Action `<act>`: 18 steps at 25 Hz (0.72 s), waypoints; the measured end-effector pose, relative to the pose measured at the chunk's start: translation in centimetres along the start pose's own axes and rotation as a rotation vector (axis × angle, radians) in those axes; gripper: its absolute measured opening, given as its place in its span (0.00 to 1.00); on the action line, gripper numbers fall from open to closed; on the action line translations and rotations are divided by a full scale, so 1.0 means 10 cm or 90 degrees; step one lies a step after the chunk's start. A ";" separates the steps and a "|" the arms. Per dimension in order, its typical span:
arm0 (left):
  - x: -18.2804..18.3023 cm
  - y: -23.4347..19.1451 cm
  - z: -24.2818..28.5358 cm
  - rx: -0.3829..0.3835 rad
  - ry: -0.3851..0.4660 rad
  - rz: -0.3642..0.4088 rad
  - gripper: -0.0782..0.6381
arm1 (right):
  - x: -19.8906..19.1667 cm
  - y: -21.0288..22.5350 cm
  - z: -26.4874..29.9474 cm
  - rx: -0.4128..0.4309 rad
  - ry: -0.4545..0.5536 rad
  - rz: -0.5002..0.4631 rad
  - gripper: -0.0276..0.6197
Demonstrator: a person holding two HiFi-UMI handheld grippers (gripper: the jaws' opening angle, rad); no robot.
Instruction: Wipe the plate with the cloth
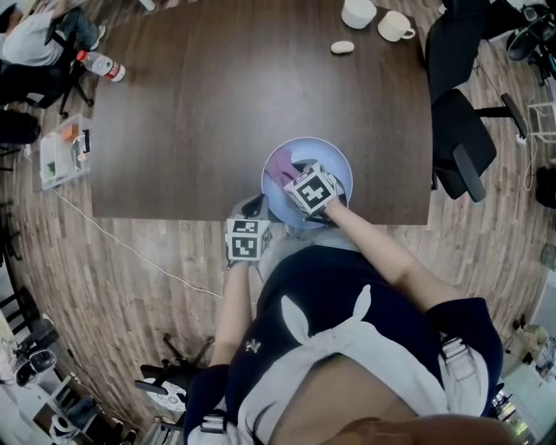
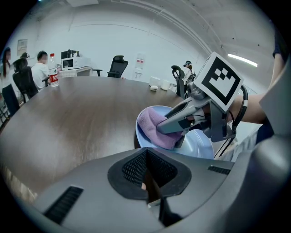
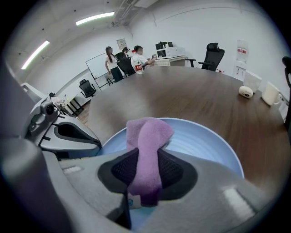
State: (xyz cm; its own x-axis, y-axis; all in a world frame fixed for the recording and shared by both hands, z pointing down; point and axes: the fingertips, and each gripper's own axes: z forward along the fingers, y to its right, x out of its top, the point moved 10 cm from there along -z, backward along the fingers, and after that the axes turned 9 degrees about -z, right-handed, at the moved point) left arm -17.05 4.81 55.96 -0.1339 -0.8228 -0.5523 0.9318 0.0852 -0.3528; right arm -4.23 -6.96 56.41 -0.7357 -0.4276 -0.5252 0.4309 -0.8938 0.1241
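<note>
A light blue plate (image 1: 335, 160) (image 2: 200, 148) (image 3: 205, 146) sits at the near edge of the dark wooden table (image 1: 226, 104). My right gripper (image 1: 296, 175) (image 2: 180, 123) (image 3: 146, 175) is over the plate, shut on a purple cloth (image 1: 280, 163) (image 2: 157, 128) (image 3: 148, 135). The cloth's free end lies folded on the plate's left inner side. My left gripper (image 1: 253, 209) (image 2: 146, 169) is at the plate's near-left rim, its jaws closed on a thin pale edge that looks like the rim. It also shows in the right gripper view as a grey body (image 3: 68, 134) beside the plate.
Two white cups (image 1: 358, 12) (image 1: 395, 26) and a small white object (image 1: 342, 47) stand at the table's far right. A water bottle (image 1: 102, 65) lies at the far left corner. A black office chair (image 1: 460, 139) is right of the table, and a clear box (image 1: 62, 152) is on the floor at left.
</note>
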 end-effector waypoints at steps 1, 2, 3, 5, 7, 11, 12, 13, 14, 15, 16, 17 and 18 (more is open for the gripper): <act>0.00 0.00 0.00 0.000 0.000 0.000 0.12 | 0.00 -0.02 0.00 0.004 0.001 -0.002 0.23; -0.01 0.00 0.01 0.001 0.000 -0.001 0.12 | 0.00 -0.05 0.01 0.010 0.001 -0.004 0.23; -0.01 -0.01 0.01 0.001 0.000 -0.002 0.12 | 0.00 -0.08 0.02 0.016 0.000 -0.006 0.23; -0.02 -0.03 0.01 0.001 -0.001 -0.004 0.12 | -0.01 -0.14 0.04 0.023 -0.001 -0.012 0.23; -0.02 -0.04 0.00 -0.001 -0.002 -0.006 0.12 | 0.00 -0.19 0.05 0.026 0.001 -0.025 0.23; -0.02 -0.01 -0.01 -0.003 -0.010 -0.013 0.11 | 0.00 -0.26 0.01 0.038 0.001 -0.069 0.23; -0.02 0.00 -0.01 -0.003 -0.010 -0.013 0.11 | -0.01 -0.27 0.01 0.041 0.002 -0.074 0.23; -0.02 0.00 -0.01 -0.003 -0.011 -0.013 0.12 | -0.01 -0.29 0.01 0.043 0.004 -0.078 0.23; -0.02 0.01 0.00 -0.002 -0.011 -0.013 0.12 | -0.02 -0.30 0.01 0.045 0.006 -0.082 0.23; -0.02 0.01 0.00 -0.001 -0.011 -0.013 0.12 | -0.03 -0.30 0.01 0.046 0.006 -0.085 0.23; -0.02 0.01 0.01 0.000 -0.012 -0.014 0.12 | -0.03 -0.31 0.01 0.047 0.006 -0.087 0.23; -0.02 0.01 0.01 0.001 -0.012 -0.013 0.12 | -0.04 -0.32 0.01 0.049 0.005 -0.088 0.23; -0.03 0.02 0.01 0.002 -0.012 -0.012 0.12 | -0.05 -0.33 0.00 0.051 0.005 -0.088 0.23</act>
State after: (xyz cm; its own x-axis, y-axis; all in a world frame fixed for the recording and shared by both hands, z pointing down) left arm -16.84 5.01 56.09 -0.1457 -0.8343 -0.5316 0.9302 0.0675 -0.3608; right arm -5.32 -3.79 56.26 -0.7810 -0.2982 -0.5488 0.2821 -0.9523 0.1160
